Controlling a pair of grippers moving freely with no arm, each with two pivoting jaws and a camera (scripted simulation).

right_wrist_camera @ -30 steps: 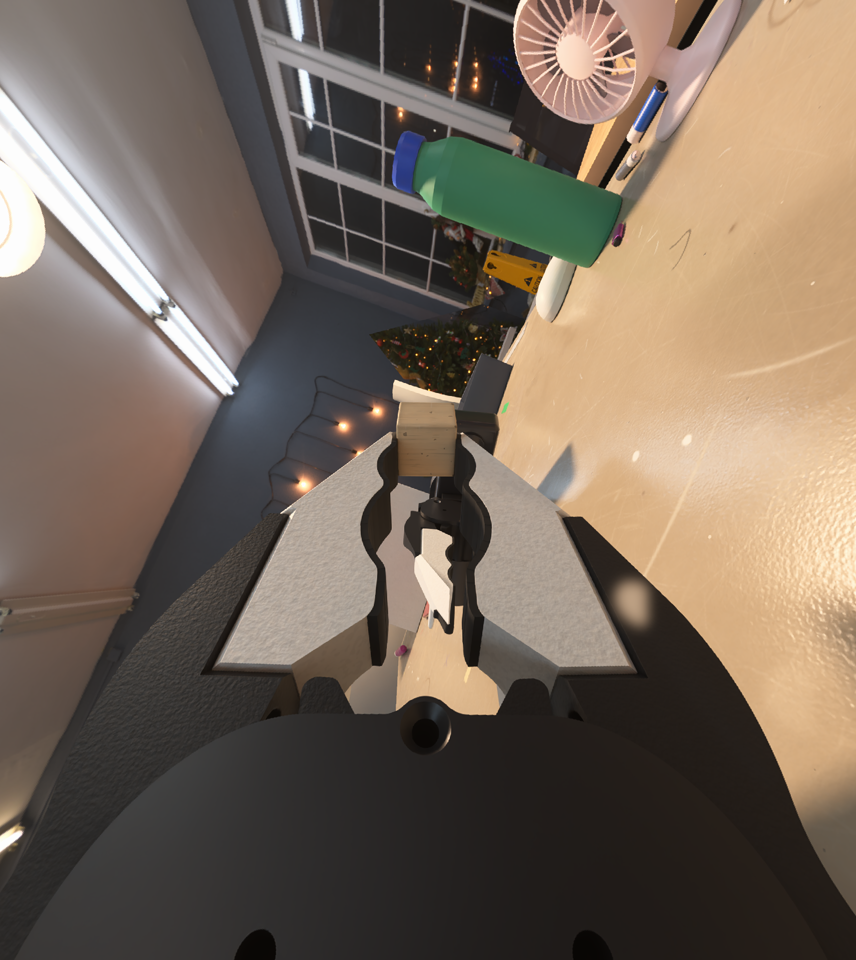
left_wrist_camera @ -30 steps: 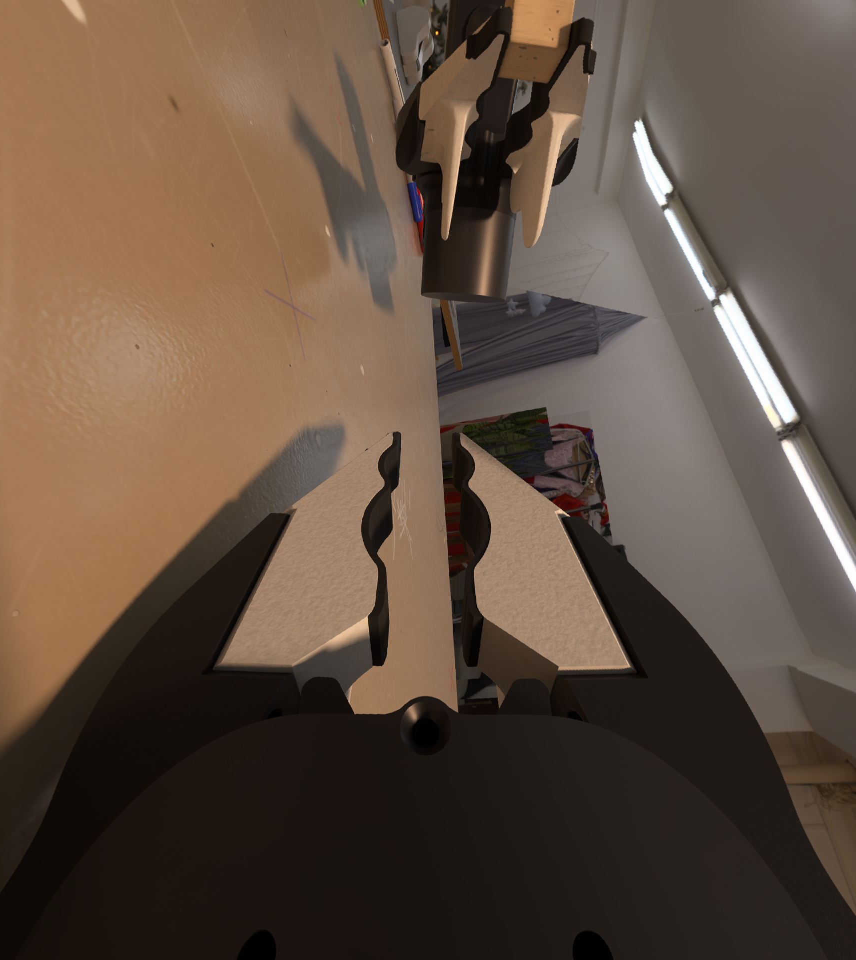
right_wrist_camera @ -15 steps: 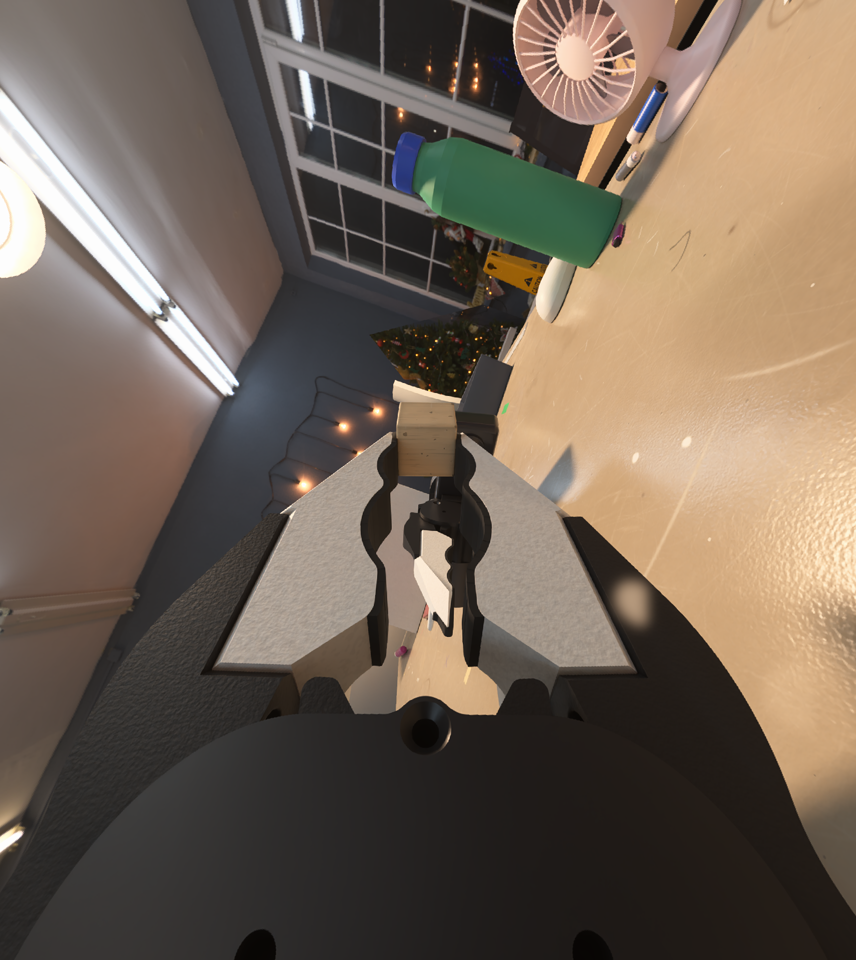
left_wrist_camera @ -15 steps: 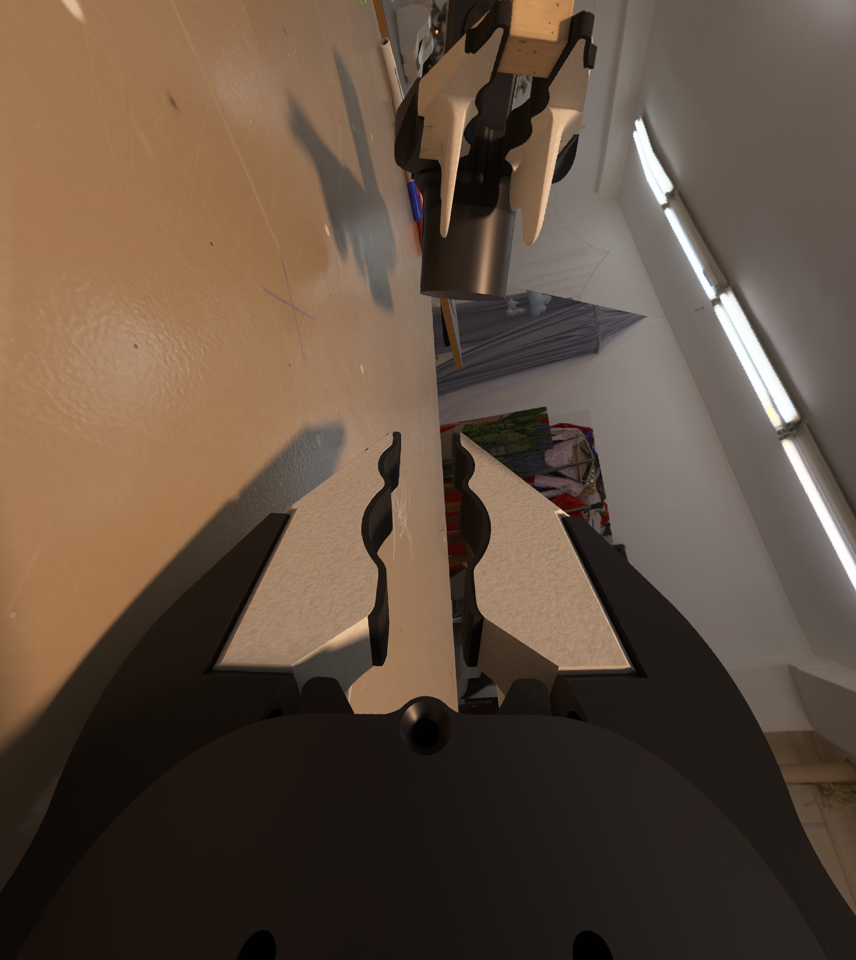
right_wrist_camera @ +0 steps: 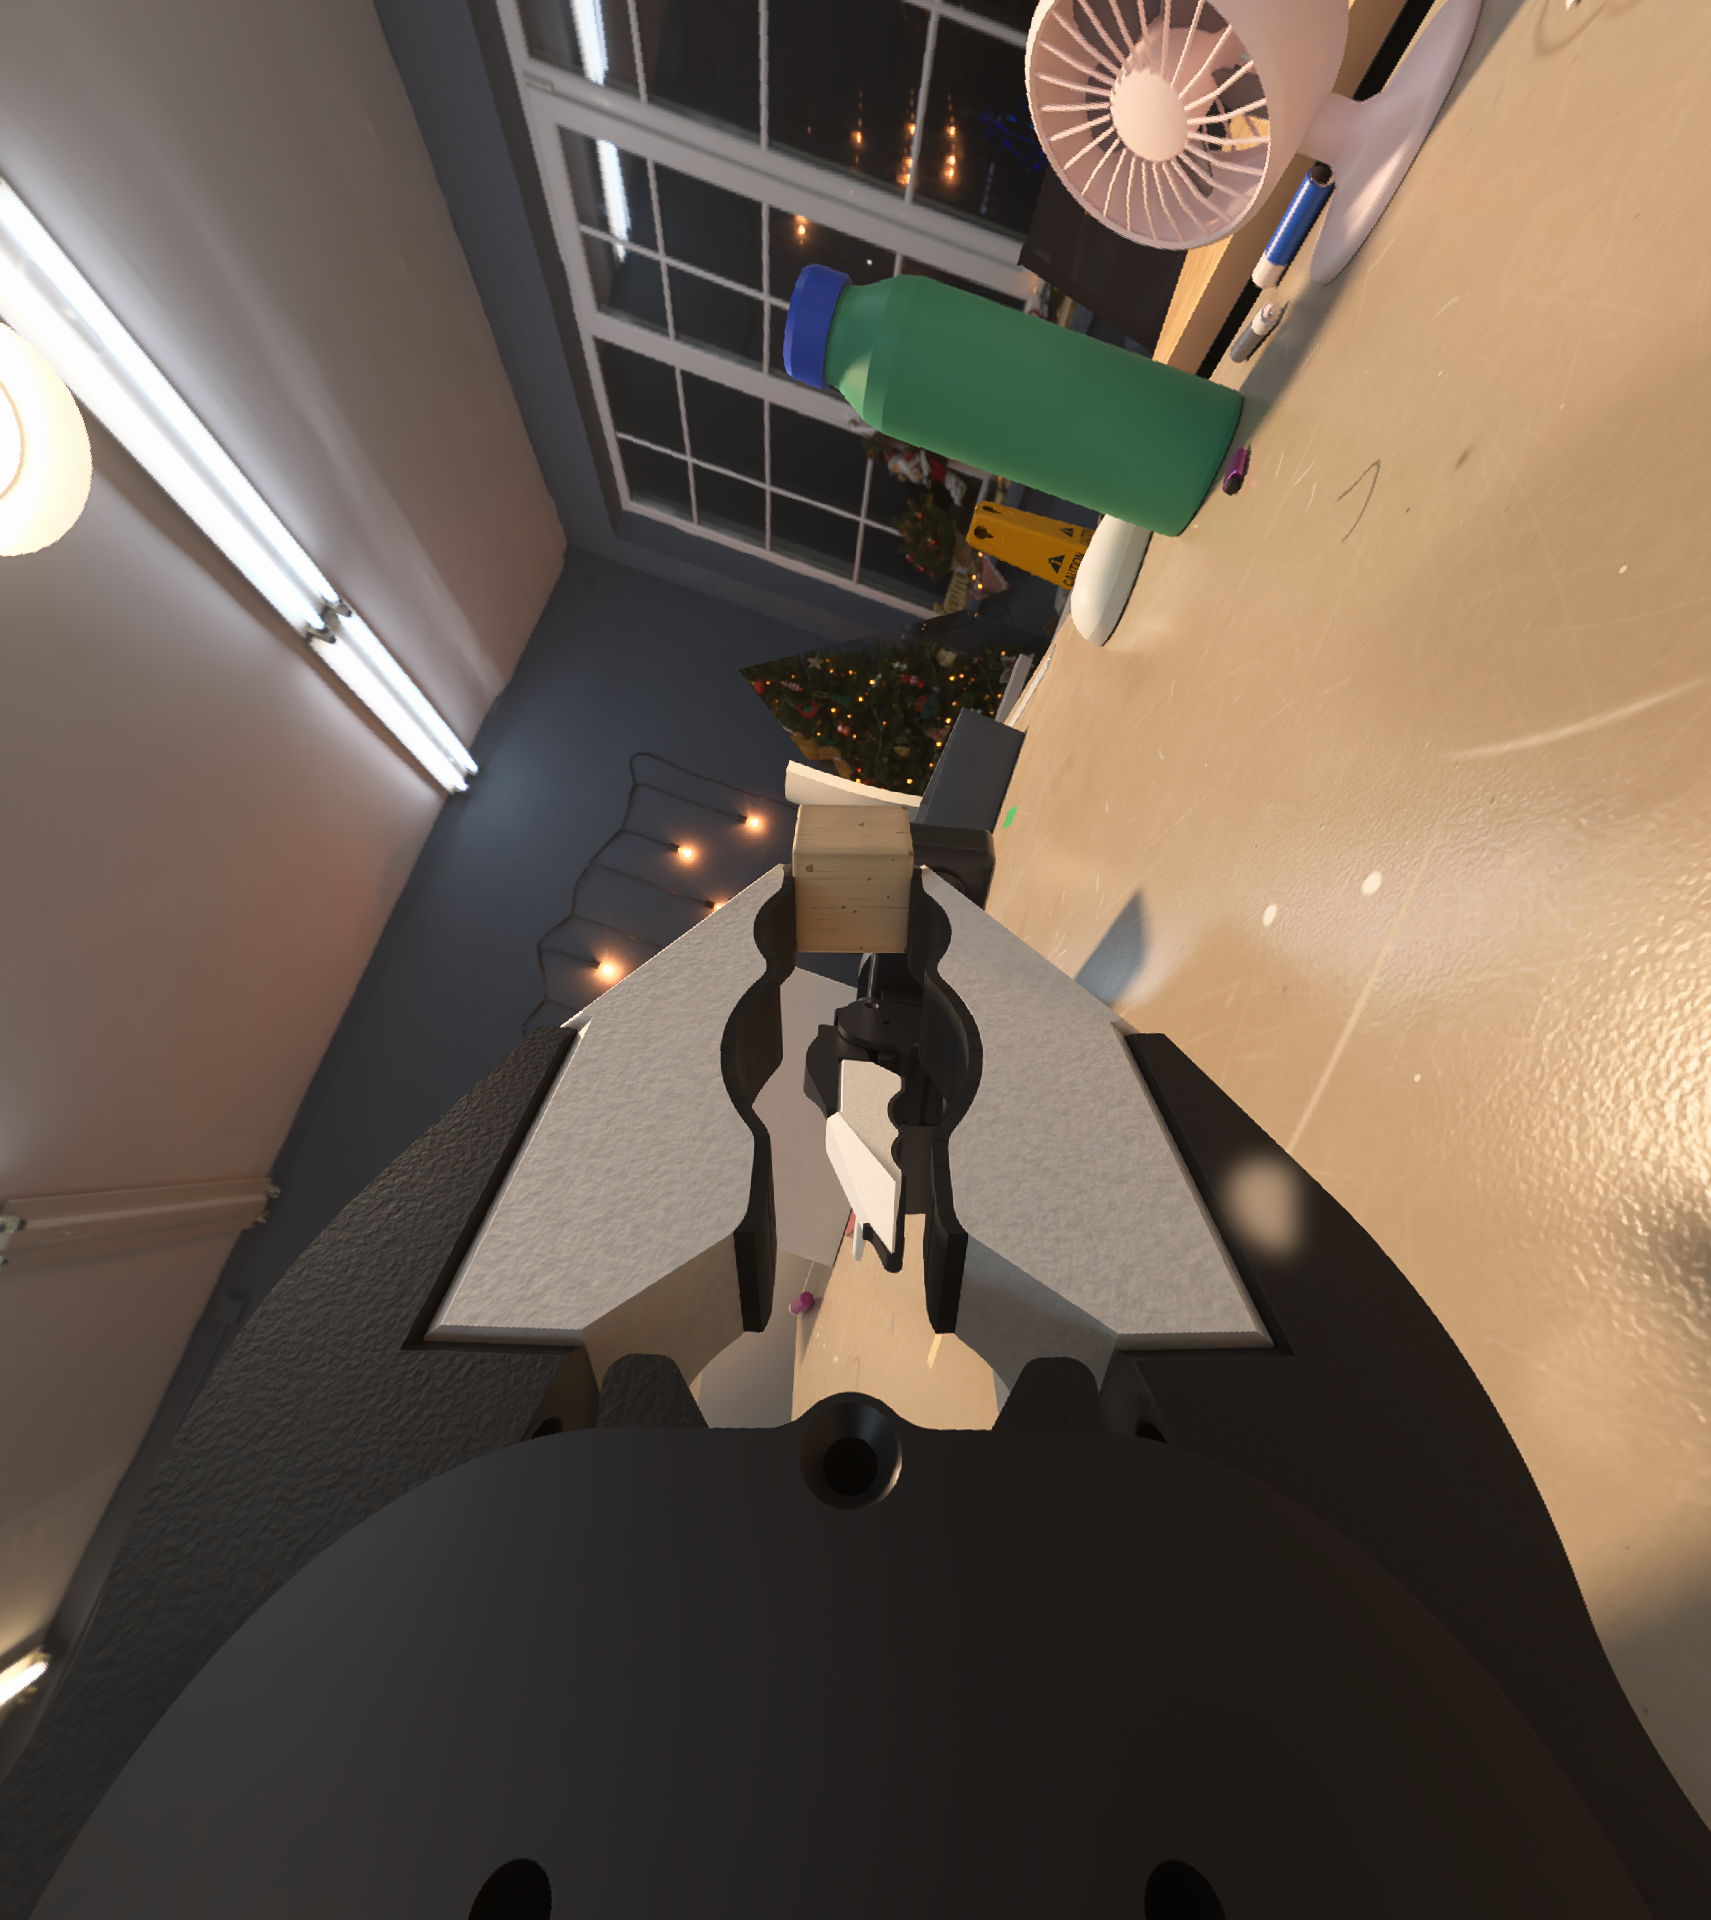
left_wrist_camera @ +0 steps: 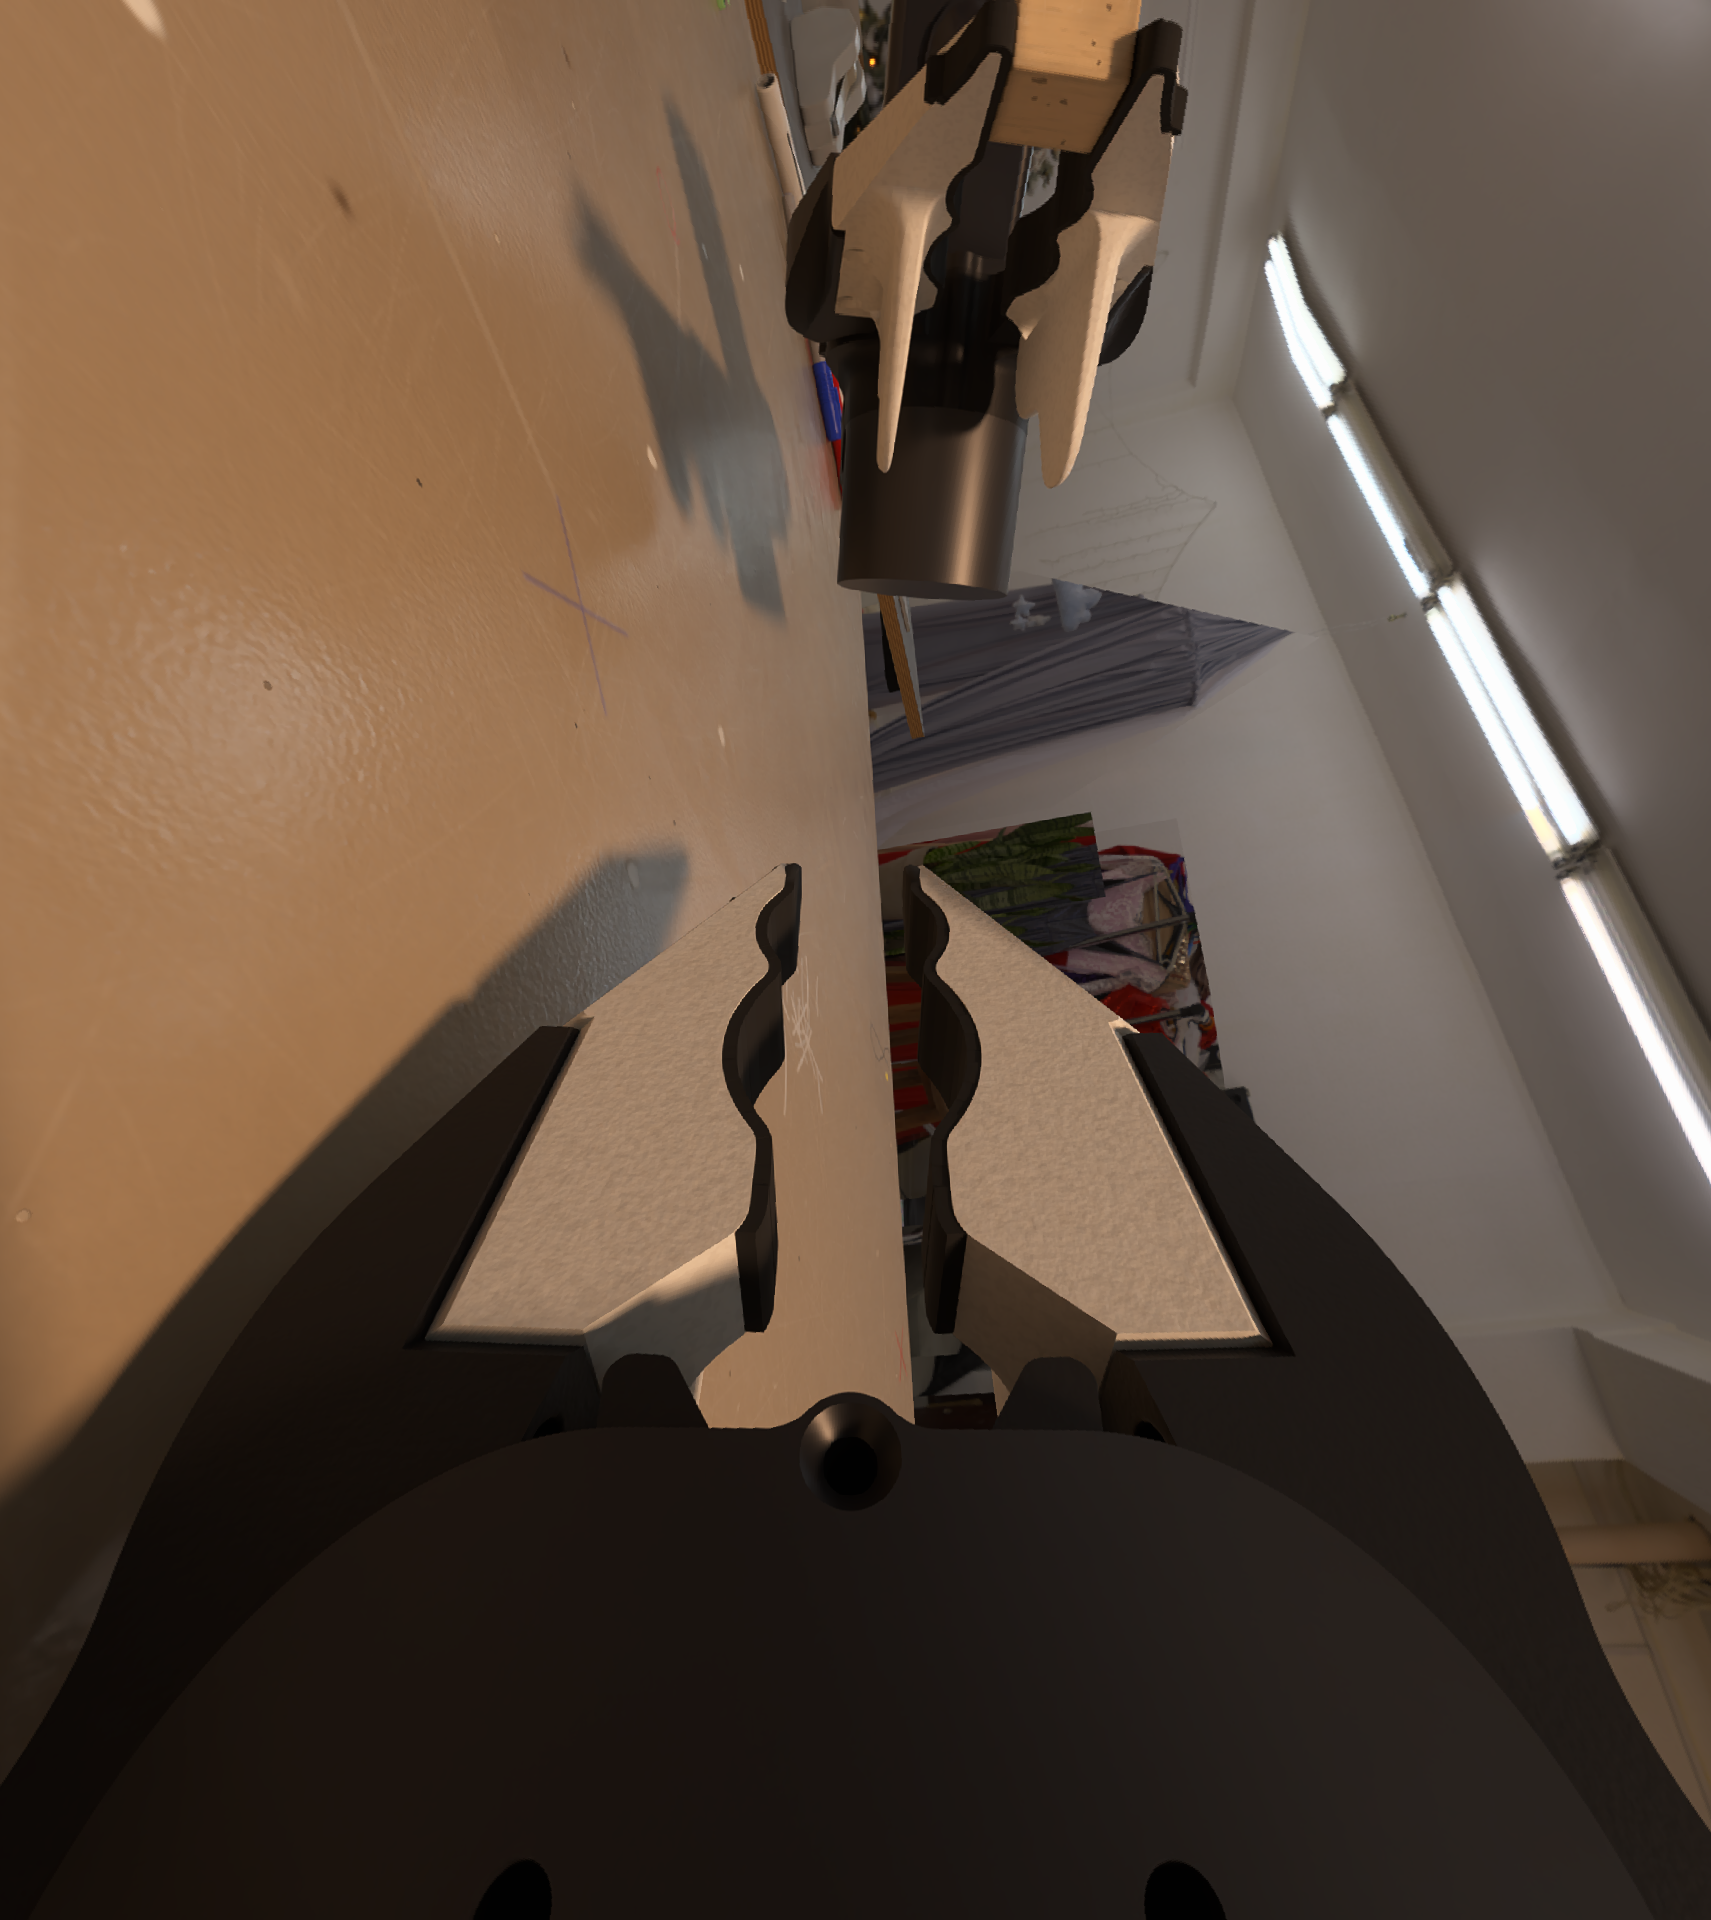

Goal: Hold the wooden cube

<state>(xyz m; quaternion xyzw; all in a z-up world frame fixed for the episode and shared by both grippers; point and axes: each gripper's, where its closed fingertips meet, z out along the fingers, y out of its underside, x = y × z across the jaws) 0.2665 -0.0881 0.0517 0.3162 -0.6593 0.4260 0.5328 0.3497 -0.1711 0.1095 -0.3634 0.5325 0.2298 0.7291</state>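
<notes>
The wooden cube (right_wrist_camera: 849,868) is a pale wood block pinched between the fingertips of my right gripper (right_wrist_camera: 853,914), held in the air off the tan table (right_wrist_camera: 1505,935). The left wrist view shows the same cube (left_wrist_camera: 1064,62) at the top edge, in the right gripper (left_wrist_camera: 1069,104), clear of the table (left_wrist_camera: 259,675). My left gripper (left_wrist_camera: 853,878) is open and empty, with a narrow gap between its fingers, close to the table's edge. It also shows in the right wrist view (right_wrist_camera: 872,1122), beyond the cube and facing me.
A green bottle (right_wrist_camera: 1027,405) with a blue cap stands on the table beyond the cube. A white fan (right_wrist_camera: 1163,114), a blue marker (right_wrist_camera: 1292,229) and a small white object (right_wrist_camera: 1105,582) stand near the table's far edge.
In the left wrist view, the right gripper with the cube has drifted slightly toward the top edge. The left gripper has not moved.
</notes>
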